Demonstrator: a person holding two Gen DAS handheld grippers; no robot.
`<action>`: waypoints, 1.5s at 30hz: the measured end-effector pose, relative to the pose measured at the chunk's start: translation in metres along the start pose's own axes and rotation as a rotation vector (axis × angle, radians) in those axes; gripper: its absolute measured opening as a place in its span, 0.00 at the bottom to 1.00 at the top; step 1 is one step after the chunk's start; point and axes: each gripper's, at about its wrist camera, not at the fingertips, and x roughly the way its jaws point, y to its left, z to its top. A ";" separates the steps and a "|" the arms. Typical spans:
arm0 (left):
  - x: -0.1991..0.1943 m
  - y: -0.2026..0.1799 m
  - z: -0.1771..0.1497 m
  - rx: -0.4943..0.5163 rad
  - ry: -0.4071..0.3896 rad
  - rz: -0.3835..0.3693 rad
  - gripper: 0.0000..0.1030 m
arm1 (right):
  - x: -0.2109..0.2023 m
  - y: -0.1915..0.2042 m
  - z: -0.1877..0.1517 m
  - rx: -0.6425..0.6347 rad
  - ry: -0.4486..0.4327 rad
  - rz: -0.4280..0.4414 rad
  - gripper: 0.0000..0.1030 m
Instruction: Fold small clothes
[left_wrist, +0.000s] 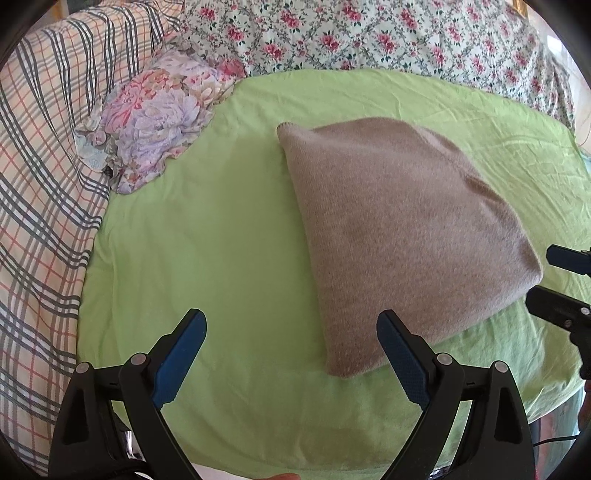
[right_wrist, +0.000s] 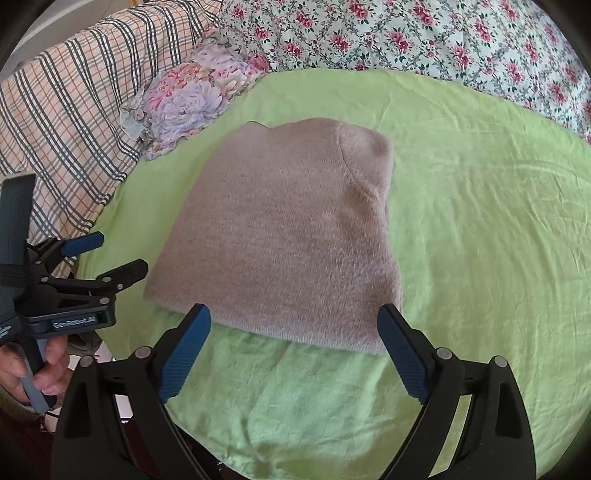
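Note:
A beige knit garment (left_wrist: 399, 229) lies folded into a compact block on the green sheet (left_wrist: 207, 240). It also shows in the right wrist view (right_wrist: 288, 236), with a sleeve seam at its far right corner. My left gripper (left_wrist: 291, 325) is open and empty, hovering left of the garment's near corner. My right gripper (right_wrist: 293, 319) is open and empty, just in front of the garment's near edge. The right gripper shows at the right edge of the left wrist view (left_wrist: 546, 273), and the left gripper at the left of the right wrist view (right_wrist: 118, 254).
A floral cloth bundle (left_wrist: 155, 118) lies at the sheet's far left corner. A plaid blanket (left_wrist: 44, 166) runs along the left and a flowered quilt (left_wrist: 369, 33) along the back. The sheet's front edge (left_wrist: 258, 469) is close below the grippers.

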 end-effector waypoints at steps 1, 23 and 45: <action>-0.001 0.000 0.001 -0.003 -0.003 -0.002 0.92 | 0.000 0.000 0.001 -0.003 -0.001 -0.002 0.90; 0.011 -0.007 0.023 -0.002 -0.014 -0.042 0.92 | 0.019 -0.013 0.029 0.000 0.004 -0.022 0.94; 0.029 -0.012 0.032 -0.001 0.025 -0.076 0.93 | 0.035 -0.024 0.034 0.010 0.034 -0.021 0.94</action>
